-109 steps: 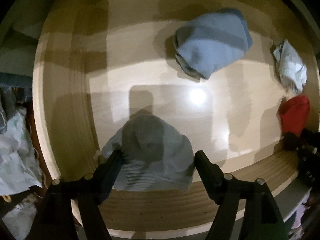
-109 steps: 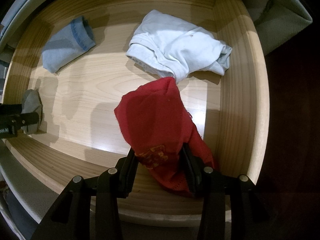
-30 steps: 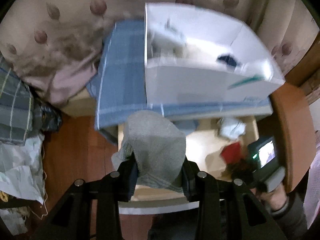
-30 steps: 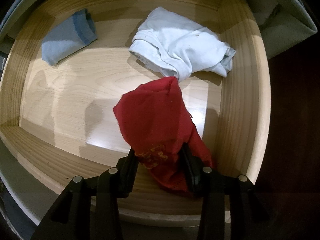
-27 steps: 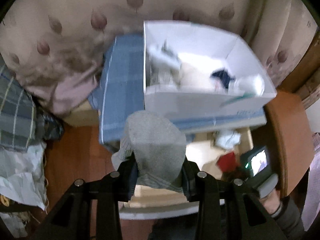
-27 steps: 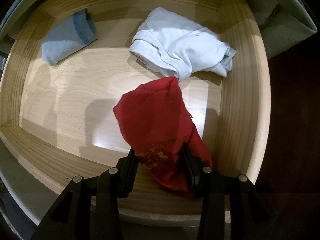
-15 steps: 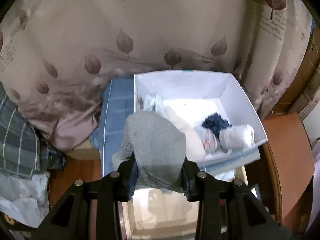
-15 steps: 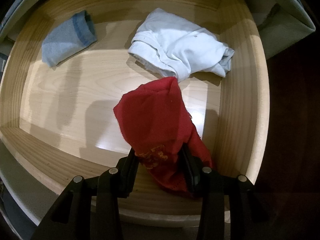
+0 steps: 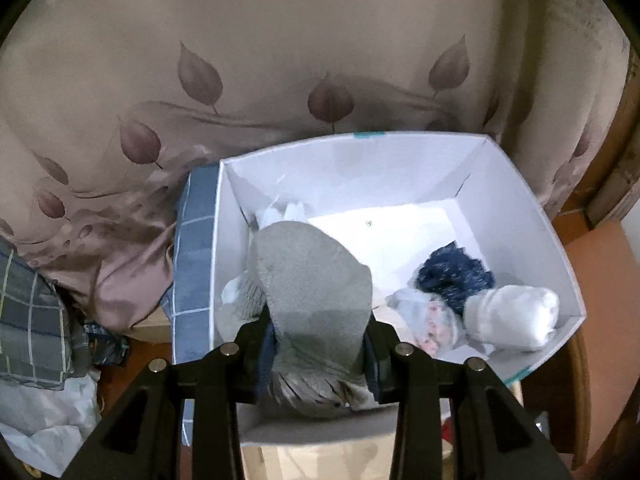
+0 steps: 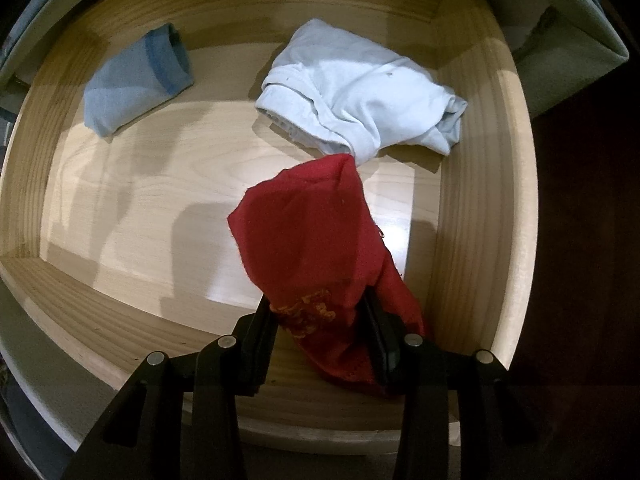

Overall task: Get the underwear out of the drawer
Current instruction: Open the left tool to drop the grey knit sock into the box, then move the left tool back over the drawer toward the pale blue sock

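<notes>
My left gripper (image 9: 318,344) is shut on a grey piece of underwear (image 9: 316,292), which hangs over the near left part of a white box (image 9: 520,184). Inside that box lie a dark blue bundle (image 9: 454,276), a white roll (image 9: 516,316) and a pale patterned piece (image 9: 432,324). Over the wooden drawer (image 10: 484,200), my right gripper (image 10: 320,320) points down and is shut on a red piece of underwear (image 10: 308,236). A folded light blue piece (image 10: 136,84) and a crumpled white piece (image 10: 360,88) lie at the back of the drawer floor.
The white box rests on a blue checked cloth (image 9: 196,248). A beige leaf-print curtain (image 9: 240,80) hangs behind it. Plaid fabric (image 9: 32,320) and crumpled bags (image 9: 44,432) lie at the left. A reddish-brown wooden surface (image 9: 600,280) is at the right.
My left gripper has carried the grey underwear away from the drawer and over the white box, which now fills the view. The right gripper has stayed still, holding the red piece.
</notes>
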`<state>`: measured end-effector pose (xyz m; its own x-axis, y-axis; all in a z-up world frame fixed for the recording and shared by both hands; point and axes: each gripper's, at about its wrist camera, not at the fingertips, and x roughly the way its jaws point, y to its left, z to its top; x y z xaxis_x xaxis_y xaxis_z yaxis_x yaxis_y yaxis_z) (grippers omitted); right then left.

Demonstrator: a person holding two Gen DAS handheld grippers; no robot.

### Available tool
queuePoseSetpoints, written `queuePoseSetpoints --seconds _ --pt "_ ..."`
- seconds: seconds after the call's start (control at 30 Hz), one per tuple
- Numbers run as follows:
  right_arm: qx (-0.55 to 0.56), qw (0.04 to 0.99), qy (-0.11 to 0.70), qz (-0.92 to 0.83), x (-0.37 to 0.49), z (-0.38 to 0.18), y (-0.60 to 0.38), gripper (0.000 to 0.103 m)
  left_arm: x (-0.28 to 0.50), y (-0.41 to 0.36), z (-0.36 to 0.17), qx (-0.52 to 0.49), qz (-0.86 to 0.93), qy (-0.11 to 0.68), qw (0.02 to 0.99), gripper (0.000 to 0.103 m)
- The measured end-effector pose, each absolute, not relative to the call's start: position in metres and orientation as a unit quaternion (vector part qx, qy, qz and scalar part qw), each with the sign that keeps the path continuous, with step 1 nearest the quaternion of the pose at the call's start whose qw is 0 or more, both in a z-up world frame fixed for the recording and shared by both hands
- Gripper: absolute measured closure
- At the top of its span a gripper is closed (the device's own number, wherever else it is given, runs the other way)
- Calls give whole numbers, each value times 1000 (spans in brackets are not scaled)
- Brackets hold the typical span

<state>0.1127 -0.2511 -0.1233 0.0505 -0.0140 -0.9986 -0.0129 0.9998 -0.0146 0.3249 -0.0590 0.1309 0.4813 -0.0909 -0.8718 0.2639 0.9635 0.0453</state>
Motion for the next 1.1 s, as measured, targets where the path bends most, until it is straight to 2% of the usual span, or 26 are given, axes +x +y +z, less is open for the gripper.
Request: queuePoseSetpoints --seconds 0.2,0.57,1.0,1.1 --pt "-8 727 687 -1 112 -119 -254 65 334 -65 110 99 -97 512 848 64" --pt "-6 727 686 -4 111 -117 -255 65 334 -70 112 98 -95 517 845 52" --pt "-9 727 686 -4 113 -116 -254 65 321 -59 148 58 -113 503 855 48" --pt "-8 727 686 -5 113 -115 -253 65 313 -58 163 59 -116 490 862 42"
